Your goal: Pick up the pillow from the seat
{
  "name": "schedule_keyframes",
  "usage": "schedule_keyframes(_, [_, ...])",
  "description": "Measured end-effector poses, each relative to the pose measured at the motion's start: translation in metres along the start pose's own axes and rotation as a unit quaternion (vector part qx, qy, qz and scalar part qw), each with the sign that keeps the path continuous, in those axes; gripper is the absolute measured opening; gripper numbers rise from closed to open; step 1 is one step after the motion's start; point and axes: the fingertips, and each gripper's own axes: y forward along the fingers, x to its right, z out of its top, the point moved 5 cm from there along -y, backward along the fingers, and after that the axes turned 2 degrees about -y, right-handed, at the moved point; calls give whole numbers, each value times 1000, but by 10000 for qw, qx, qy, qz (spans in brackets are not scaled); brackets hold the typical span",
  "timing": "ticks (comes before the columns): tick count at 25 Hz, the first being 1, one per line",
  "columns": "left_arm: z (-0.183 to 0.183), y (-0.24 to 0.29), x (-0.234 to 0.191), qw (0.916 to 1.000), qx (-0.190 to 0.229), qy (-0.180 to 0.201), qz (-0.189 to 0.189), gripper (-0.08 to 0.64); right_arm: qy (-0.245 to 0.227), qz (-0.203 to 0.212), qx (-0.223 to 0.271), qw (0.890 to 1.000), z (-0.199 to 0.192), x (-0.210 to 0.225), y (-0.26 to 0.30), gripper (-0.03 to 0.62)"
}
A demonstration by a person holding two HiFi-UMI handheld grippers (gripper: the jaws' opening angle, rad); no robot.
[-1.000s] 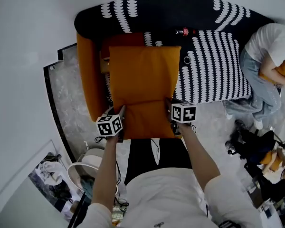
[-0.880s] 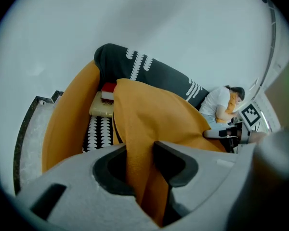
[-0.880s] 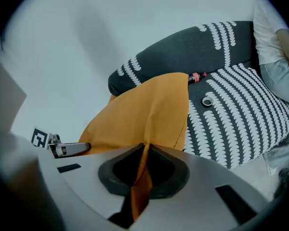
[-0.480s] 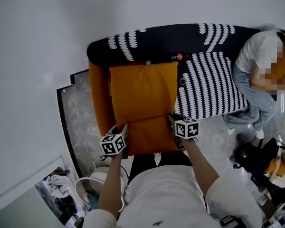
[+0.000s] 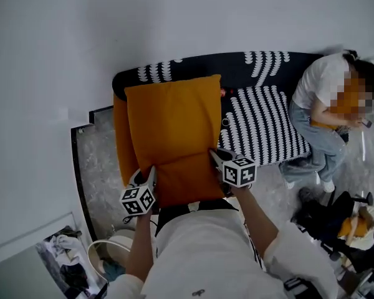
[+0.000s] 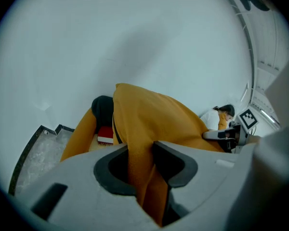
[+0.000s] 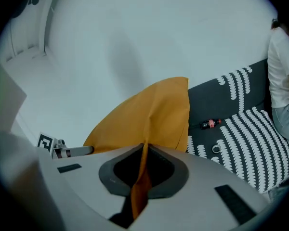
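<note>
Head view: pillow (image 5: 174,129) is raised over the orange seat (image 5: 119,139), its near corners in the left gripper (image 5: 151,172) and right gripper (image 5: 215,158).
Left gripper view: jaws clamp a pillow (image 6: 149,124) fold.
Right gripper view: jaws pinch its edge.
Pickup judged essentially complete.

I count one orange pillow (image 5: 171,136); two grippers, my left gripper (image 5: 151,172) and my right gripper (image 5: 214,156); one orange seat (image 5: 119,139); one patterned sofa (image 5: 268,129); one bottle (image 7: 211,124); one small ring (image 7: 216,149); one seated person (image 5: 327,98)
</note>
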Motion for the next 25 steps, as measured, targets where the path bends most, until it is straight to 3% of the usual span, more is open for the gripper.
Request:
schedule_keyframes(7, [18,-35,13,9985,397,369,-113,114,-93,253,490,9984,13,-31,-37,18])
schedule_keyframes(13, [20,-65,17,9944,692,720,-334,109,-182,80,744,9970,0,-60,-63,17])
schedule_keyframes(25, [-35,-158,5,9919,936,710,-475,106,-26,-141,1064,9942,-76,-139,-124,17])
